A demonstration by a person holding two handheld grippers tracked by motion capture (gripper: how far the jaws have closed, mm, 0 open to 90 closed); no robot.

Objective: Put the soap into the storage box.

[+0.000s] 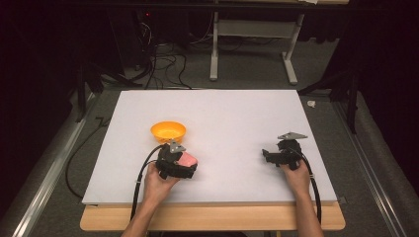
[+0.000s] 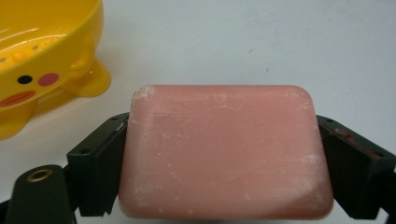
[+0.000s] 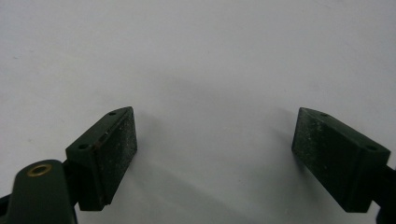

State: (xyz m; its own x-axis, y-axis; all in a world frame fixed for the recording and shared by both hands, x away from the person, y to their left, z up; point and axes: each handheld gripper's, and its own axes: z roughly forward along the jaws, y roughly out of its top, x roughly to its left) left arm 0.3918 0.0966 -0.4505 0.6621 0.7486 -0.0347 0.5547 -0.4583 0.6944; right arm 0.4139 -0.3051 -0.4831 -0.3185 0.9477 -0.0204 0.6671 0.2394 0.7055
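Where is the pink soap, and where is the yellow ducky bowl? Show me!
pink soap [image 2: 224,149]: left gripper view, middle of its flat top face.
yellow ducky bowl [image 2: 51,51]: left gripper view, its outer side wall above the painted face.

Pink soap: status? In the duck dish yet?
Done: the left gripper is shut on the pink soap, both jaws pressed against its sides. In hand: the soap is beside the yellow duck dish, not in it. Left: likely carry it over the rim and release. The right gripper is open above the white table.
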